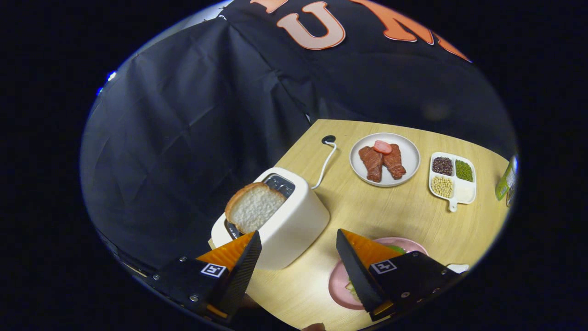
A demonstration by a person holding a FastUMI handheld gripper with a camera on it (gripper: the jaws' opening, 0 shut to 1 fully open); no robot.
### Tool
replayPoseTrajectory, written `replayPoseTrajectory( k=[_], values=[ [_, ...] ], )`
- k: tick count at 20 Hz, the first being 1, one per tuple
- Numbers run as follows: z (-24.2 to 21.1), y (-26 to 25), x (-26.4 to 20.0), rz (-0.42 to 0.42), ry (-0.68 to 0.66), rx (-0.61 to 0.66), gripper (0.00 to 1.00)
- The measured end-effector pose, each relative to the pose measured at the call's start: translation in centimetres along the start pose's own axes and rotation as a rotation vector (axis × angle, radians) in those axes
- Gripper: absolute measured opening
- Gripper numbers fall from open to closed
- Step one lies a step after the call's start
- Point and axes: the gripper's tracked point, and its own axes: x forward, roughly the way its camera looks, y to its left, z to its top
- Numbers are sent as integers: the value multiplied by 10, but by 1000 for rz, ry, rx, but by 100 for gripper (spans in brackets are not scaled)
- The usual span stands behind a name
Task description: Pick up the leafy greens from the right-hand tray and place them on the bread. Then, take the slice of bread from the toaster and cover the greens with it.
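At the bench's left edge the toaster holds the bread slice, standing up from its slot just beyond the left finger. The gripper is spread wide, grasping nothing. A pink plate lies mostly hidden under the right finger, a sliver of greens peeking out. Farther back sit a meat plate and a divided tray.

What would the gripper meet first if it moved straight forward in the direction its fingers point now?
Most likely the white toaster. The gripper is open and holds nothing, and the toaster stands just ahead of its fingers, with the slice of bread sticking up from its slot. Depth is unclear, so it might pass just beside the toaster.
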Motion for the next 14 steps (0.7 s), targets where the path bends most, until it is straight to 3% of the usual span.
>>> replayPoseTrajectory(
  k=[7,14],
  values=[
    [23,54,19,54,50,-21,98],
    [30,82,39,43,113,-49,97]
  ],
)
